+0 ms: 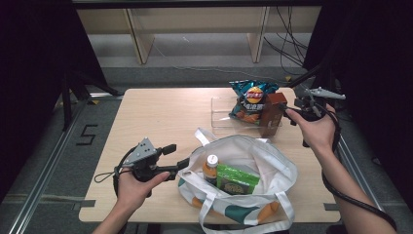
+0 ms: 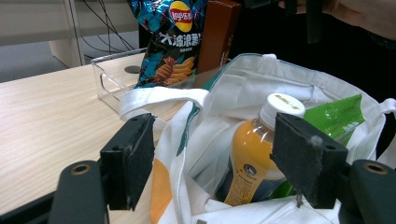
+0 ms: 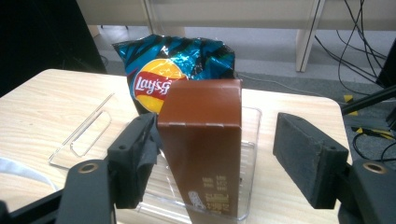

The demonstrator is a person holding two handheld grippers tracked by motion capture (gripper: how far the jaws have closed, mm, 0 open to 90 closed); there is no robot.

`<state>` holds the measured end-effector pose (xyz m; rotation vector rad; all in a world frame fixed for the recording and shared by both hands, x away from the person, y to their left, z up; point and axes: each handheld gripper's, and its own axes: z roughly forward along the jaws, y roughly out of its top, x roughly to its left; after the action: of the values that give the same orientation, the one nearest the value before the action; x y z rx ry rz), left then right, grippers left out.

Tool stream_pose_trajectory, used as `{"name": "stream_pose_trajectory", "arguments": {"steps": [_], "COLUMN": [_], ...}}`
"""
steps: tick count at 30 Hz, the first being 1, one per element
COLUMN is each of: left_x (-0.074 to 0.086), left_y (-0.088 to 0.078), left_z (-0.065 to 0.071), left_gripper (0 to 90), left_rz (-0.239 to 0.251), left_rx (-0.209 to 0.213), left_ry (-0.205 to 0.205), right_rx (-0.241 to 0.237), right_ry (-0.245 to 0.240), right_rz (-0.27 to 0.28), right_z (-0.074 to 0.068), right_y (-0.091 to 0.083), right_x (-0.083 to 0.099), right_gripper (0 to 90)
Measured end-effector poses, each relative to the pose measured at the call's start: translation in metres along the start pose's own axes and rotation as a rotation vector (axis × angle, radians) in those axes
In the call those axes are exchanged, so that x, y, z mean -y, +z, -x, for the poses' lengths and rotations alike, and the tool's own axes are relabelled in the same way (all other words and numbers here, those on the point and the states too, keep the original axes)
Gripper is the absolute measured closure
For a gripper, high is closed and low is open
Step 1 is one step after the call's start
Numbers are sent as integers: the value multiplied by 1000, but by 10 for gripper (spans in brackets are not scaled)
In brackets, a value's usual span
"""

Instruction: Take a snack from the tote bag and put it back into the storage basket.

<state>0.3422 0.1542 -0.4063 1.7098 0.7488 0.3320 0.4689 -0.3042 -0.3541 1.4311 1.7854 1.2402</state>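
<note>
Brown box (image 3: 205, 144) between open claw (image 3: 219, 158)

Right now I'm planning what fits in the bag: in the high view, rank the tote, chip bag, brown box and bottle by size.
1. Tote
2. Chip bag
3. Brown box, close to the chip bag, so unsure
4. Bottle, partly hidden inside the tote

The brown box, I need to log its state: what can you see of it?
The brown box is a tall, plain cardboard carton with small pale print low on one face. It stands upright in the clear tray, in front of the chip bag. It sits between the right gripper's open jaws, one pad against its side.
</note>
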Motion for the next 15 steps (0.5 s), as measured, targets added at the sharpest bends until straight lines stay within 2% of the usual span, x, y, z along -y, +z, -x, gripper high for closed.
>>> {"name": "stream_pose_trajectory", "arguments": {"steps": [2,3,5,8,11,12,13,14,15], "left_x": [0,0,0,0,0,0,0,0,0], "left_y": [0,0,1,0,-1,0,0,0,0], "left_z": [1,1,0,-1,0,0,0,0,0], "left_gripper": [294,294,293,294,294,294,294,294,294], "left_rz": [-1,-1,7,8,1,4,7,6,5], "left_rx": [0,5,7,7,1,4,7,6,6], "left_ry": [-8,5,-5,0,2,1,0,0,0], "right_rx": [-11,-9,-26,-62,-64,-73,-77,-76,-81], "right_ry": [3,-14,-38,-43,-28,-51,-62,-51,-72], "right_rz": [-7,-7,-11,-29,-33,-36,-37,-43,-39], "right_z": [-1,-1,-1,-4,-8,-7,-7,-9,-8], "right_y": [-4,-5,-8,-14,-18,-20,-22,-24,-24], "right_x": [1,3,6,12,15,16,16,17,17], "right_gripper": [360,372,422,486,515,520,529,531,534]}}
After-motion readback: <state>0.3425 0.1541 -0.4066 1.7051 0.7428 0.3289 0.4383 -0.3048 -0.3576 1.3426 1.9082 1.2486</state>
